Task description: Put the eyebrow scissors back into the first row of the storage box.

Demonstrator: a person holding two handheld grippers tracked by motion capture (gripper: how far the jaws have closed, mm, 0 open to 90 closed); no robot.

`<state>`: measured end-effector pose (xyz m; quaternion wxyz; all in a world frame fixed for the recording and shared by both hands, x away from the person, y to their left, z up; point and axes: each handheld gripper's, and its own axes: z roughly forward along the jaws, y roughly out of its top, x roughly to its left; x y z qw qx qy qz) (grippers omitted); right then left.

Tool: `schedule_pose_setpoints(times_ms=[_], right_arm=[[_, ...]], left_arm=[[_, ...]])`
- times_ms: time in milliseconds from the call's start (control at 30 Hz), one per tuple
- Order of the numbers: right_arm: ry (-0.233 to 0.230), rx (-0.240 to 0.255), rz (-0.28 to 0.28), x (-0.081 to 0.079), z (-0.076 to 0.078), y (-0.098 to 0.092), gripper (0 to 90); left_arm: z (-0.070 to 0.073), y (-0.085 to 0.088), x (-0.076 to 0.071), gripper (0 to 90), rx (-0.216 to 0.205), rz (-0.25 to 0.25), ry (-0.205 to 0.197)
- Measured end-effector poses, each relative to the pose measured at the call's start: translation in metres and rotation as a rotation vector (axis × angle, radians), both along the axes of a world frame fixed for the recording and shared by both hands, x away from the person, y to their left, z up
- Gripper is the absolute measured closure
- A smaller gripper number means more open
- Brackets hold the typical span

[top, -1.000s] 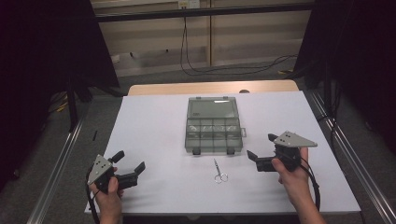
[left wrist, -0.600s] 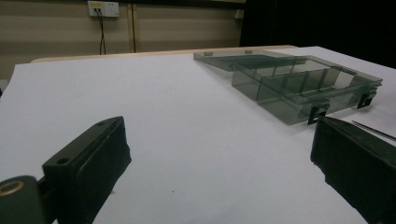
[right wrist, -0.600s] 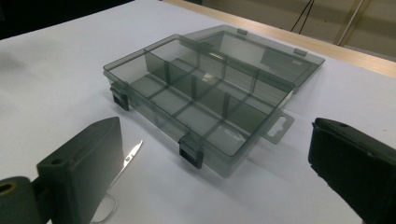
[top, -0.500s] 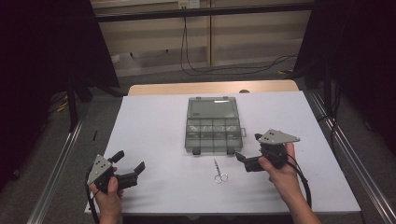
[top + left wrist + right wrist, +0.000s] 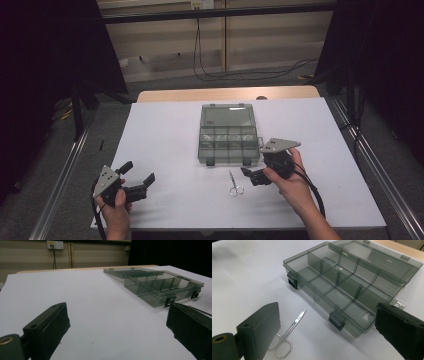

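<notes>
A smoky clear organiser box [image 5: 229, 134] lies mid-table with its lid folded back flat and its divided compartments [image 5: 332, 287] bare. Small steel scissors [image 5: 233, 184] lie on the white sheet just in front of the box, tips toward it. My right gripper [image 5: 252, 166] hovers just right of the scissors, open, its jaws pointing left; in the right gripper view the scissors [image 5: 288, 337] sit by the left jaw with the box front latches beyond. My left gripper [image 5: 138, 171] is held open at the front left, nothing between its jaws, and sees the box [image 5: 160, 286] far off.
The white table sheet [image 5: 165, 135] has wide bare room left of the box. A wooden table edge [image 5: 175, 95] runs along the far side. Metal rails [image 5: 65, 170] flank the table, and cables hang on the back wall.
My right gripper has moved left and a little forward, from the table's right side to beside the scissors near the box's front corner. The left gripper has stayed put.
</notes>
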<state>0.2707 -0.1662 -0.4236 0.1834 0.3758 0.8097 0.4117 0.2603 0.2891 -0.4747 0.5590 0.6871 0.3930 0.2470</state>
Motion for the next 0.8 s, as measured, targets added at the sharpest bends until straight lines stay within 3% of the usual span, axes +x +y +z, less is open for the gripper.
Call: schedule_pose_setpoints(times_ms=[333, 367, 433, 567, 800], right_arm=[[0.055, -0.033, 0.037, 0.003, -0.004, 0.016, 6.1], [0.089, -0.044, 0.045, 0.003, -0.004, 0.019, 6.1], [0.08, -0.049, 0.053, 0.004, -0.005, 0.021, 6.1], [0.114, -0.029, 0.072, 0.006, -0.008, 0.026, 6.7], [0.131, -0.052, 0.052, 0.005, -0.009, 0.034, 18.1]], left_arm=[[0.0, 0.0, 0.0, 4.2, -0.004, -0.001, 0.001], [0.0, 0.0, 0.0, 4.2, -0.003, -0.001, 0.001], [0.0, 0.001, 0.0, 4.2, -0.006, -0.006, 0.0], [0.0, 0.001, 0.0, 4.2, -0.005, -0.003, -0.001], [0.0, 0.002, 0.0, 4.2, -0.004, 0.0, -0.002]])
